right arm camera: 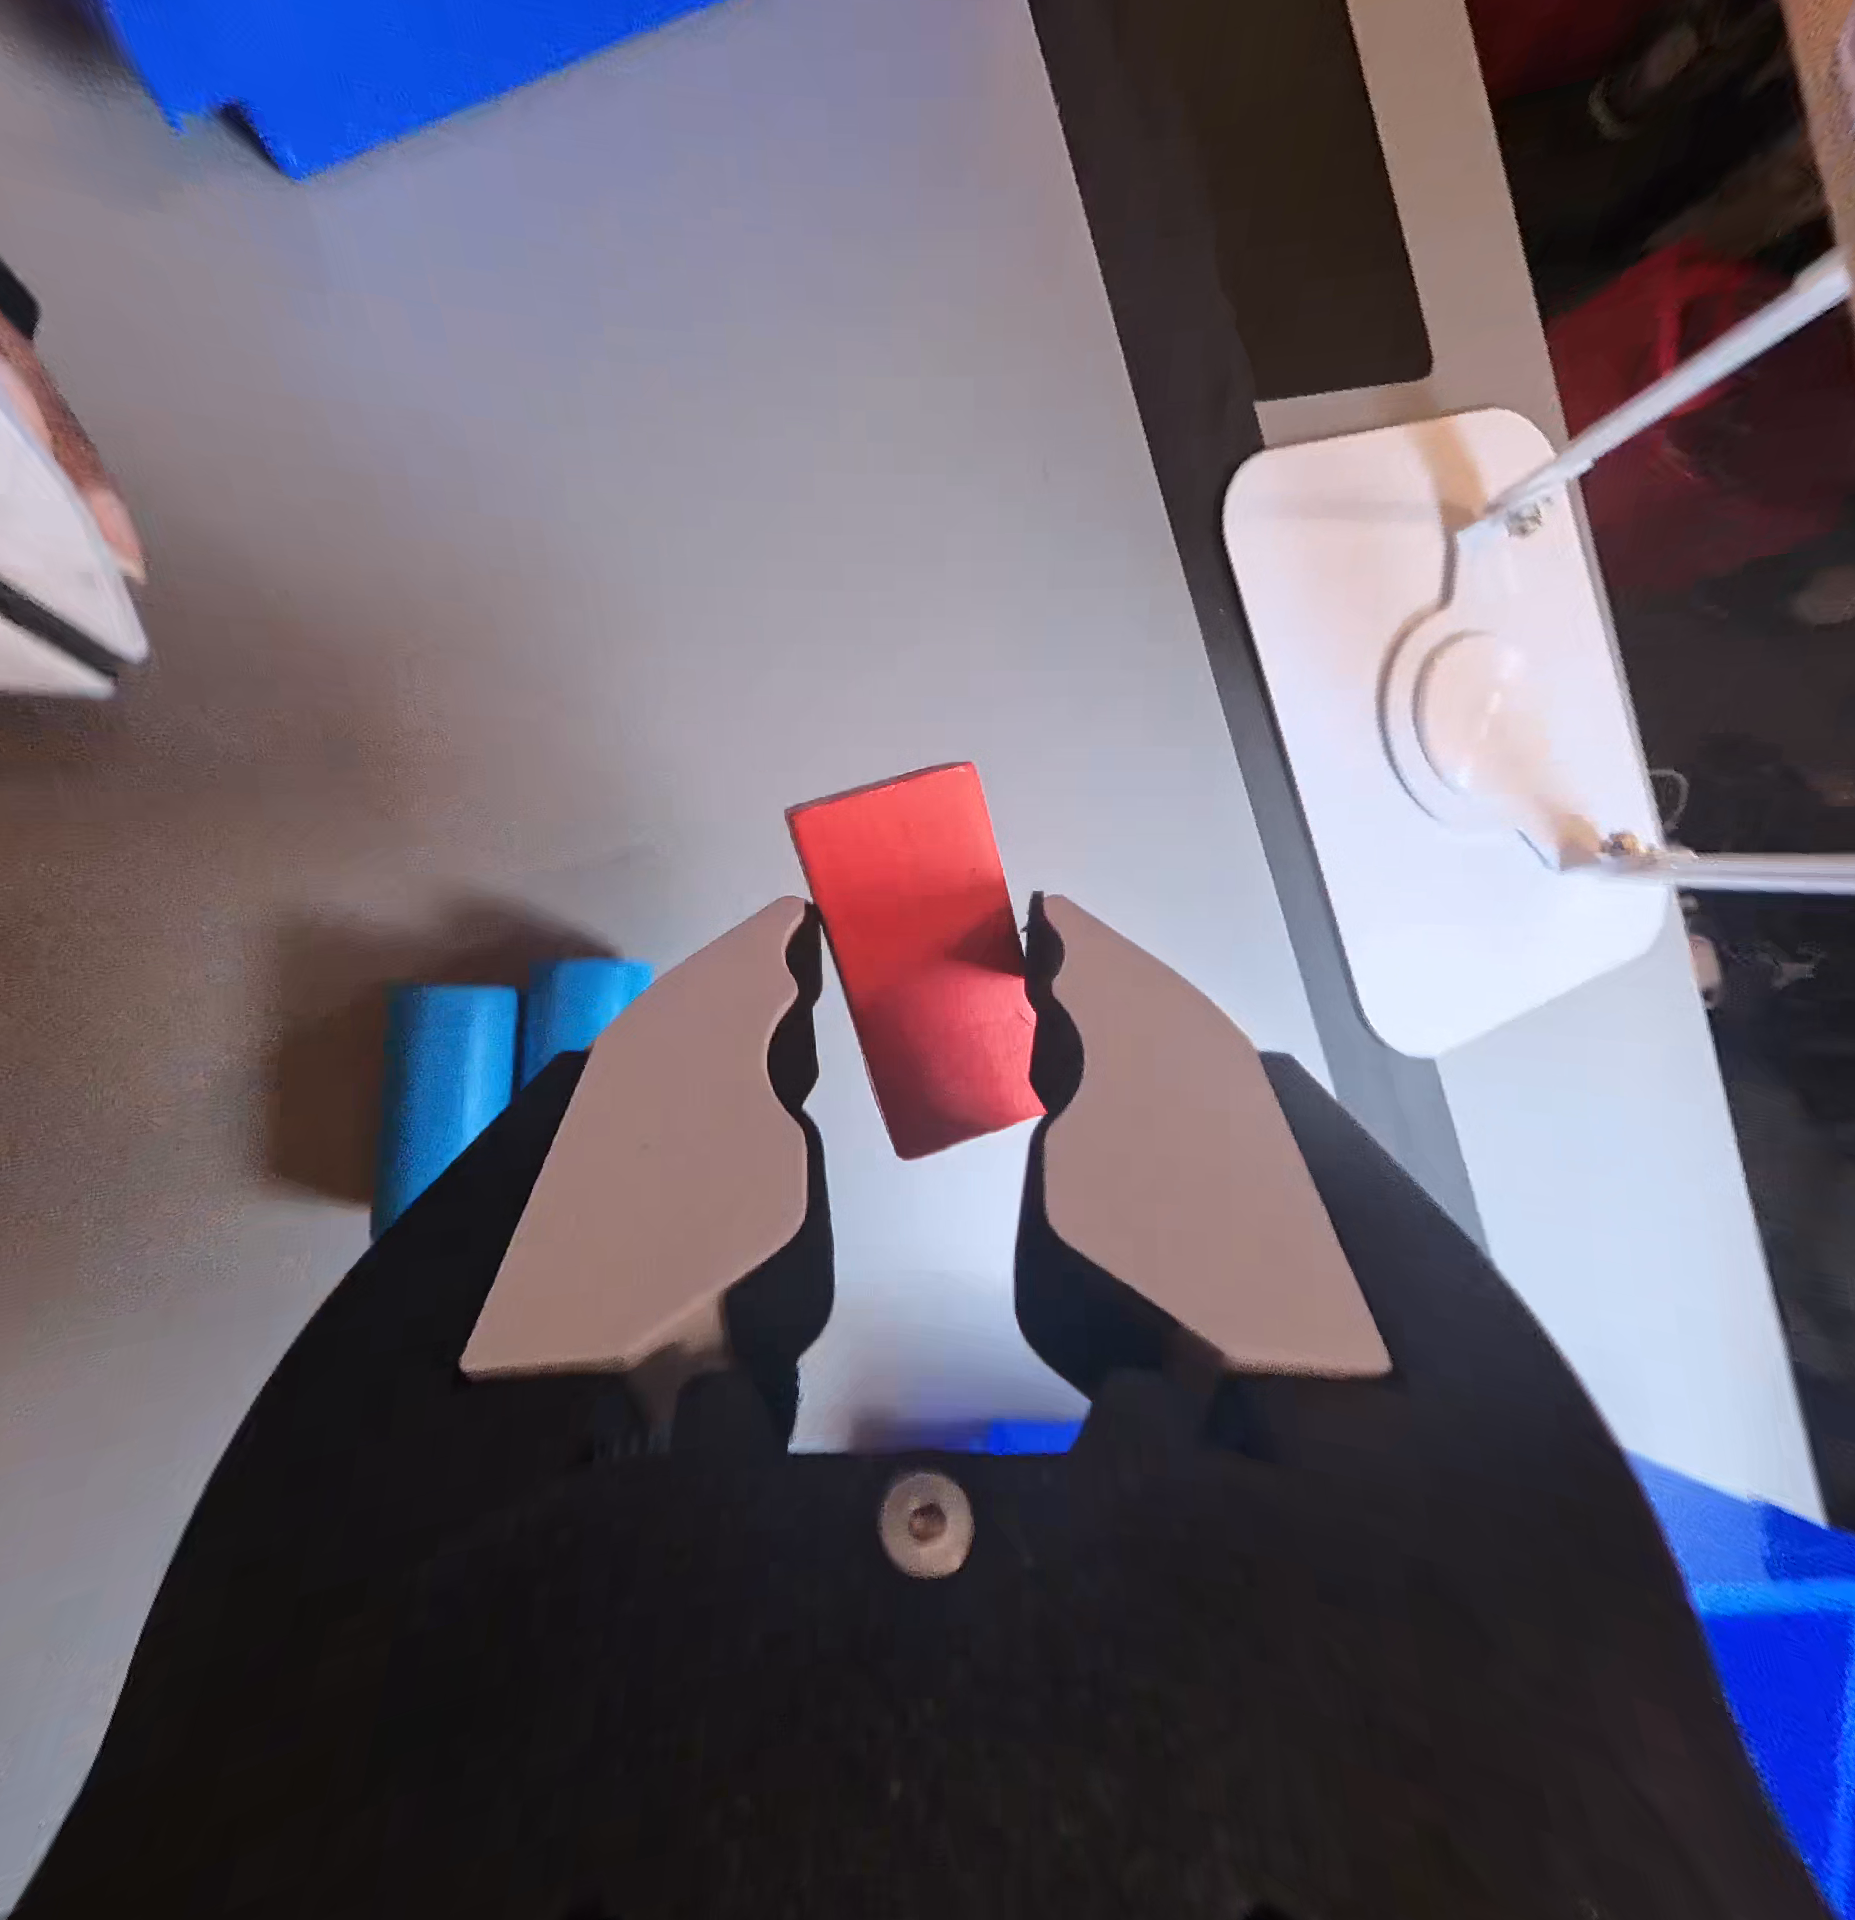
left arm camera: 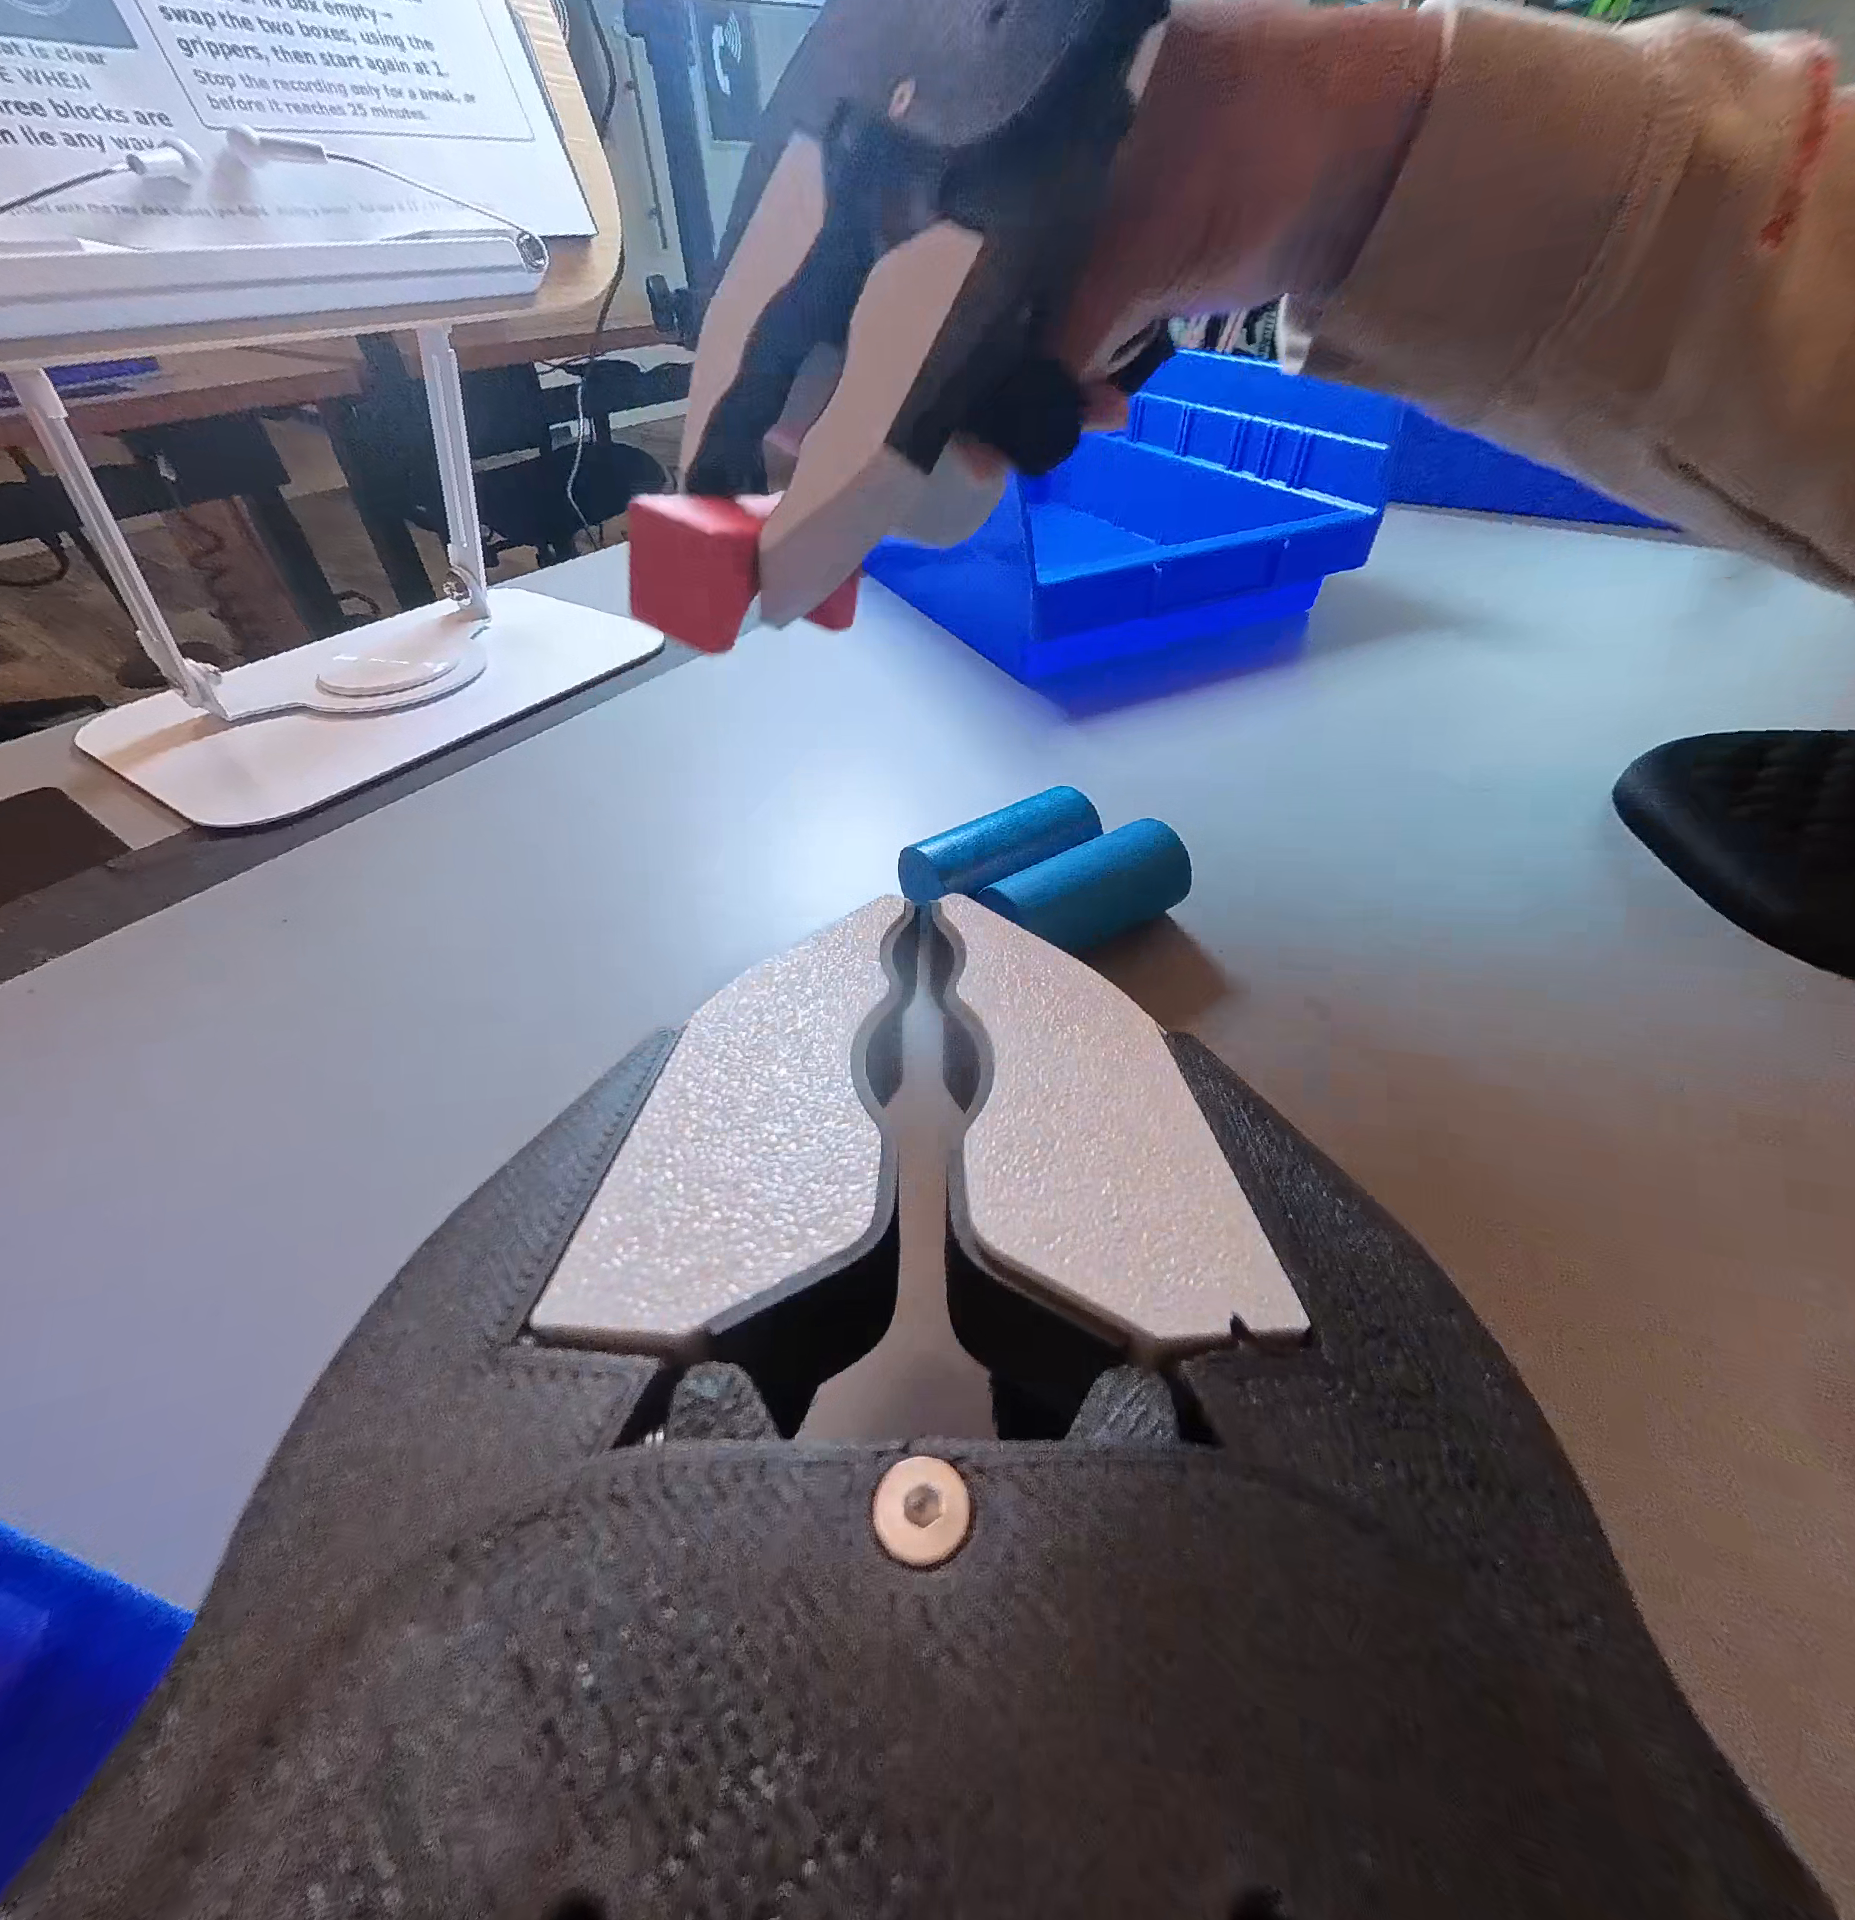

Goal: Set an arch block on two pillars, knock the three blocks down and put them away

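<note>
Two blue cylinder pillars (left arm camera: 1048, 873) lie side by side on the grey table, just beyond the tips of my left gripper (left arm camera: 925, 912), which is shut and empty. My right gripper (right arm camera: 923, 914) is shut on the red arch block (right arm camera: 918, 961) and holds it in the air above the table. In the left wrist view the right gripper (left arm camera: 788, 561) shows at the upper middle with the red block (left arm camera: 699, 571) in it, left of the blue bin. The pillars also show in the right wrist view (right arm camera: 450, 1081), lower left, partly hidden by the gripper body.
A blue bin (left arm camera: 1193, 582) stands at the back of the table, and another blue bin (left arm camera: 29, 1704) shows at the lower left. A white stand (left arm camera: 372, 686) holding a sheet sits at the left edge. A black object (left arm camera: 1775, 831) lies at right. A sleeved arm (left arm camera: 1525, 239) reaches across. The black object (left arm camera: 1775, 831) is about 30 cm from both grippers' fingertips.
</note>
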A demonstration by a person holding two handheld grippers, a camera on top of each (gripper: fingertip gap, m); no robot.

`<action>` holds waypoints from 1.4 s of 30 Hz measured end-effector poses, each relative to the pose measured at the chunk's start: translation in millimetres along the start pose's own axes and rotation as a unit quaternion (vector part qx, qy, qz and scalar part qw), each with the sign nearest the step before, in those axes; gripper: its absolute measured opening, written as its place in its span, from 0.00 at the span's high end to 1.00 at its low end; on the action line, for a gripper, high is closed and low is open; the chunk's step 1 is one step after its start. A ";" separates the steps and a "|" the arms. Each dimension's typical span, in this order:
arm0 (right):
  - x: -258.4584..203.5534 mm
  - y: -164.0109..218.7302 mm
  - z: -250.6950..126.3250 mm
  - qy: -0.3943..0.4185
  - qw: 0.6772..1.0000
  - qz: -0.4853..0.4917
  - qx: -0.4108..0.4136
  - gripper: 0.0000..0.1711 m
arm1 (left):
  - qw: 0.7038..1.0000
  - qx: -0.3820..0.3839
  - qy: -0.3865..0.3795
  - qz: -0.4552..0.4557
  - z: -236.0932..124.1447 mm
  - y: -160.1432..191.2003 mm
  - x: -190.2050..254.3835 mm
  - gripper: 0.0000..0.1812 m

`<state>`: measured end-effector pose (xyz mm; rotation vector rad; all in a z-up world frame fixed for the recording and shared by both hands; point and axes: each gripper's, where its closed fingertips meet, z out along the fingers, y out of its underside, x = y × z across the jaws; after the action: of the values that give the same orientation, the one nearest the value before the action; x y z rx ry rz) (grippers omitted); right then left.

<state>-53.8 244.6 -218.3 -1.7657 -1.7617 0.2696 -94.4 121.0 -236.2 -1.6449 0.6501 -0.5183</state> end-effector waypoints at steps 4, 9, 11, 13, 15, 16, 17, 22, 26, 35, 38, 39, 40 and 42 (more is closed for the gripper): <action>23.5 38.9 -43.9 0.047 0.997 0.003 -0.054 0.78 | 1.000 -0.003 -0.004 0.009 0.2 0.9 2.5 0.99; 95.9 106.6 -97.2 0.132 0.981 0.100 -0.103 0.78 | 1.000 -0.011 -0.001 0.015 2.5 2.4 4.5 0.99; 137.8 137.4 -109.2 0.187 0.964 0.144 -0.120 0.77 | 1.000 -0.012 0.000 0.012 2.8 2.6 4.1 0.99; 173.1 173.8 -107.8 0.222 0.947 0.175 -0.152 0.77 | 1.000 -0.012 -0.002 0.011 2.7 2.6 3.6 0.99; 194.2 208.2 -93.1 0.222 0.939 0.190 -0.182 0.77 | 1.000 -0.012 -0.003 0.014 2.7 2.8 4.1 0.99; 199.8 222.6 -83.9 0.213 0.937 0.196 -0.194 0.77 | 1.000 -0.014 -0.002 0.015 3.0 3.1 4.8 0.99; 205.4 234.9 -76.3 0.208 0.934 0.203 -0.206 0.77 | 1.000 -0.016 -0.002 0.017 3.3 3.6 5.3 0.99; 224.1 265.4 -49.6 0.189 0.931 0.211 -0.230 0.77 | 1.000 -0.025 0.006 0.016 5.3 5.6 6.8 0.99; 228.9 269.3 -35.5 0.182 0.935 0.211 -0.221 0.77 | 1.000 -0.024 0.015 0.004 5.6 5.0 6.9 0.99; 249.8 225.6 -67.3 0.266 0.936 0.199 -0.119 0.70 | 0.999 -0.025 0.016 0.010 5.6 5.5 9.4 0.99; 230.0 158.3 -90.0 0.241 0.952 0.186 -0.014 0.69 | 0.999 -0.027 0.017 0.012 6.1 6.0 10.5 0.99; 211.4 131.4 -93.9 0.205 0.961 0.182 0.026 0.68 | 0.999 -0.028 0.017 0.013 6.2 6.1 10.5 0.99; 187.3 105.1 -96.8 0.156 0.969 0.178 0.064 0.66 | 0.999 -0.027 0.016 0.013 6.3 6.0 10.7 0.99; 130.1 64.8 -98.4 0.051 0.977 0.173 0.110 0.63 | 1.000 -0.025 0.019 0.005 6.3 5.2 12.0 0.99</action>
<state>65.8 346.9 -140.5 -1.8779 -1.2910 0.4901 -82.0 117.0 -242.6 -1.6807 0.7036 -0.5302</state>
